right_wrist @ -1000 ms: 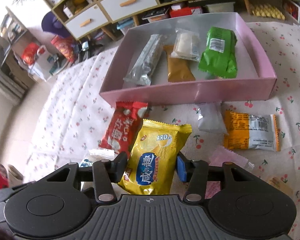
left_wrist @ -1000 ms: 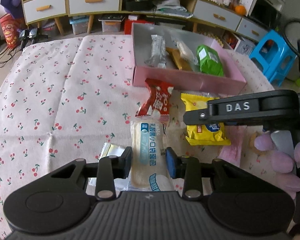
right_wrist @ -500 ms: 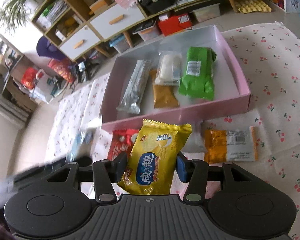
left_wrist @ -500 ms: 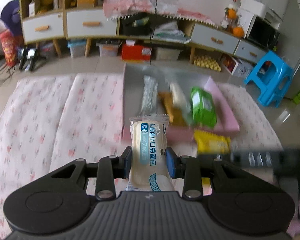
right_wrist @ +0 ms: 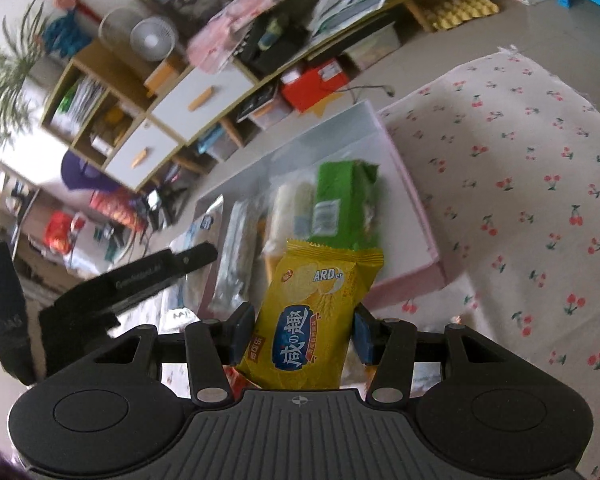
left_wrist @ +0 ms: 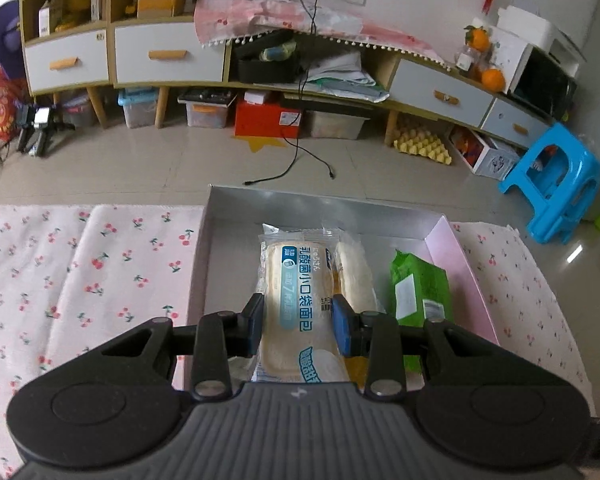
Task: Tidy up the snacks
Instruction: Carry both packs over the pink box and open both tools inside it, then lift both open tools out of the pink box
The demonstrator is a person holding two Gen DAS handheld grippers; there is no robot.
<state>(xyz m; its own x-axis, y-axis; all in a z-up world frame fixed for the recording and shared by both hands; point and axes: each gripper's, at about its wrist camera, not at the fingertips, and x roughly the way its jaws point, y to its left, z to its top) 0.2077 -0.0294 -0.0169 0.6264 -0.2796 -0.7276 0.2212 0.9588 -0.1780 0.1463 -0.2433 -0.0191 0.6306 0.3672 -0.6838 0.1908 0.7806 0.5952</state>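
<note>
Both claws were loaded: left gripper [left_wrist: 299, 324] clenched on the bread packet [left_wrist: 298, 300], hanging over the pink box [left_wrist: 466, 276]; right gripper [right_wrist: 302, 334] clamped the yellow cracker pack [right_wrist: 312, 316], just short of the box. Green pack [left_wrist: 418, 292] & a few others were already inside. Two drops left, poss. more out of view.

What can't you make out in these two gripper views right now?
- Left wrist view: the bread packet in the left gripper covers the snacks behind it in the pink box.
- Right wrist view: the yellow cracker packet hides the box's front wall; the silver packet is blurred.
</note>
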